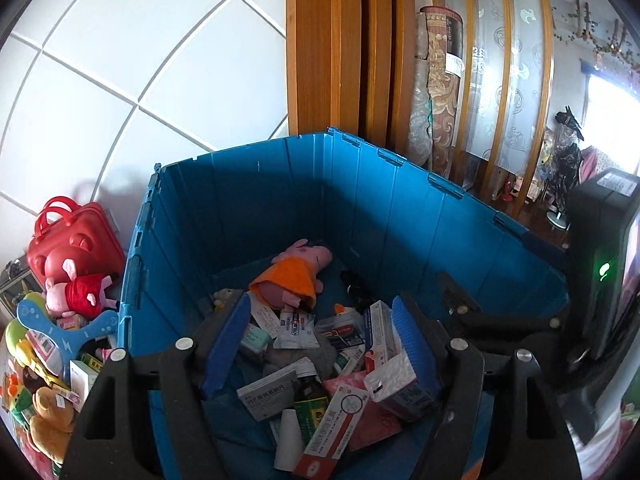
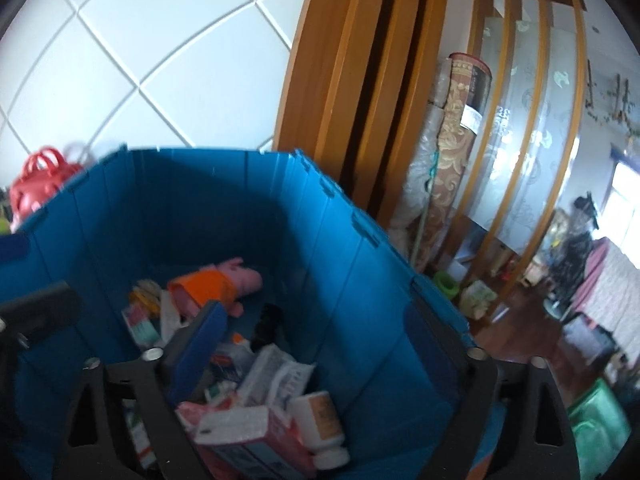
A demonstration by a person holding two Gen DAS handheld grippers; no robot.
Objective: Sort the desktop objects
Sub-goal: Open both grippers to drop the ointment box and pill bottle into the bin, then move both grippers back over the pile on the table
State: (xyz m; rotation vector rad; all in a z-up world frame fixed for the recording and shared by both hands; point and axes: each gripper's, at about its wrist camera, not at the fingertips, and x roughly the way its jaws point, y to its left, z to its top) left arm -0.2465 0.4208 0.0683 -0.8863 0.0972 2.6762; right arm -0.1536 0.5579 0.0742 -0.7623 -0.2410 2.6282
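Observation:
A big blue plastic crate (image 1: 420, 216) holds several medicine boxes (image 1: 268, 394), a white sachet (image 1: 297, 330) and a pink pig plush in an orange dress (image 1: 294, 276). My left gripper (image 1: 320, 344) hangs open and empty above the crate's contents. My right gripper (image 2: 320, 360) also hangs open and empty over the same crate (image 2: 352, 280); below it lie a white box (image 2: 236, 424), a white pill bottle (image 2: 320, 416) and the pig plush (image 2: 216, 284). The right gripper's body (image 1: 600, 272) shows at the left view's right edge.
Left of the crate lie a red toy case (image 1: 68, 240), a pig plush in red (image 1: 80, 294), a blue toy guitar (image 1: 66, 330), plush toys (image 1: 48, 420) and small boxes (image 1: 82, 376). White tiled wall (image 1: 120, 60) behind. Wooden door frame (image 1: 340, 48) and rolled carpet (image 1: 438, 80) at the right.

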